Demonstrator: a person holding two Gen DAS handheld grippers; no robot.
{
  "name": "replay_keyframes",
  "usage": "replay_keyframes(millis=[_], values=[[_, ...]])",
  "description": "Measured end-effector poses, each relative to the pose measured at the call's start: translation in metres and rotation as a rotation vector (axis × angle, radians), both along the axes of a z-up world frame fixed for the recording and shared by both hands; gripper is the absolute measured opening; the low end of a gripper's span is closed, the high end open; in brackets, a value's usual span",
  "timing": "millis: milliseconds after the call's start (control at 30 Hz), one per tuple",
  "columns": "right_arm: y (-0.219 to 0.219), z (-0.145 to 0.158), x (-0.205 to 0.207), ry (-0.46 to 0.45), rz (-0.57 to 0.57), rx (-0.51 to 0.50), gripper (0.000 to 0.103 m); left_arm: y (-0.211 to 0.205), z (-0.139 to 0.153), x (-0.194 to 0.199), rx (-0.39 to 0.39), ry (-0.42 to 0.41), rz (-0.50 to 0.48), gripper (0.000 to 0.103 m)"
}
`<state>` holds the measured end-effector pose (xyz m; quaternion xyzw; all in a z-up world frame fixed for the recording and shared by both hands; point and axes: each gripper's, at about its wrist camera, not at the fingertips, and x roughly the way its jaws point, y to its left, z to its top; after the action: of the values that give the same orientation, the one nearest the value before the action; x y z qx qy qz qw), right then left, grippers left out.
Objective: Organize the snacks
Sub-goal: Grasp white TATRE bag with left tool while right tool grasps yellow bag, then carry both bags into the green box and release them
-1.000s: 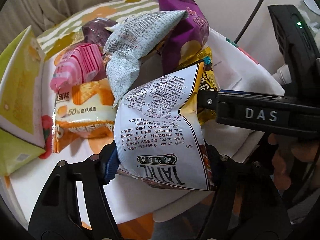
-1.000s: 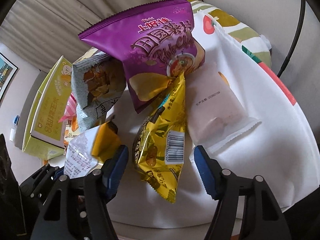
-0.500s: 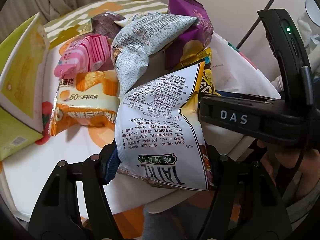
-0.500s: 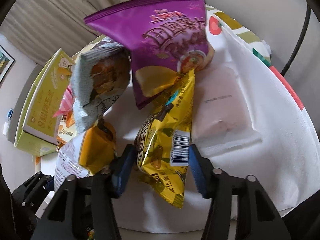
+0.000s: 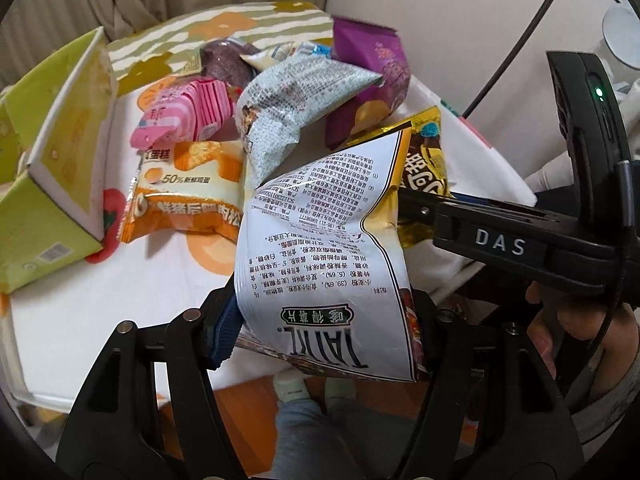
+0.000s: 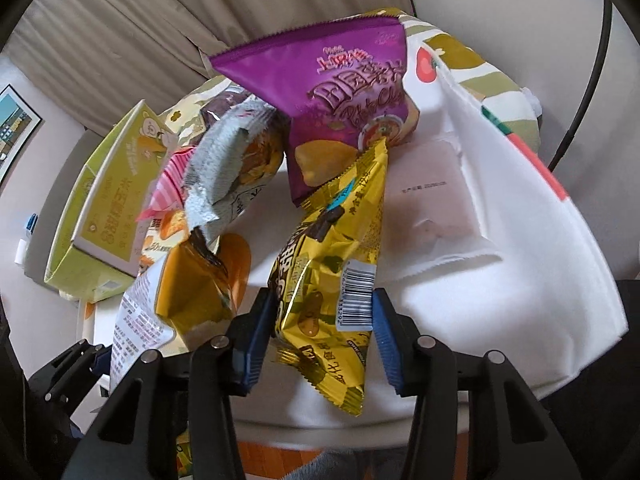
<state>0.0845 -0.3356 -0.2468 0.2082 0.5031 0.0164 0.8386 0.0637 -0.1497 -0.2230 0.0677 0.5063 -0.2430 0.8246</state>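
Beige curtains (image 6: 120, 40) and a pale wall are closing off the room beyond both tools, and a white surface (image 5: 100, 308) with an orange and green fruit print is spreading out ahead of them, crowded with snacks. Largest on it, a green box (image 5: 52, 200) is lying far left of the left tool (image 5: 320, 328), then a purple chip bag (image 6: 332, 108) is leaning straight ahead of the right tool (image 6: 320, 328), with a grey bag (image 5: 288, 120) and an orange cake pack (image 5: 188, 200) between. The left tool is pinching a white printed bag (image 5: 320, 260); the right tool is pressing shut on a yellow snack bag (image 6: 332, 280). Both bags are hanging by their lower ends, so the slick film may be slipping free, or the two lifted bags may be snagging the pile.
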Motion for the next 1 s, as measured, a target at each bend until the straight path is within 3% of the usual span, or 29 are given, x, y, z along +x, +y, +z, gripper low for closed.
replay_keyframes(millis=[300, 533, 767, 1000], values=[[-0.004, 0.056, -0.029, -0.094, 0.041, -0.037, 0.045, 0.007, 0.052, -0.022, -0.076, -0.091, 0.066, 0.062], [0.009, 0.107, -0.023, -0.214, 0.134, -0.037, 0.045, 0.030, 0.100, -0.021, -0.134, -0.191, 0.179, 0.062], [0.057, 0.149, 0.014, -0.320, 0.250, -0.042, 0.045, 0.088, 0.139, 0.003, -0.131, -0.266, 0.290, 0.062], [0.129, 0.169, 0.070, -0.369, 0.350, -0.040, 0.045, 0.180, 0.159, 0.061, -0.120, -0.288, 0.410, 0.062]])
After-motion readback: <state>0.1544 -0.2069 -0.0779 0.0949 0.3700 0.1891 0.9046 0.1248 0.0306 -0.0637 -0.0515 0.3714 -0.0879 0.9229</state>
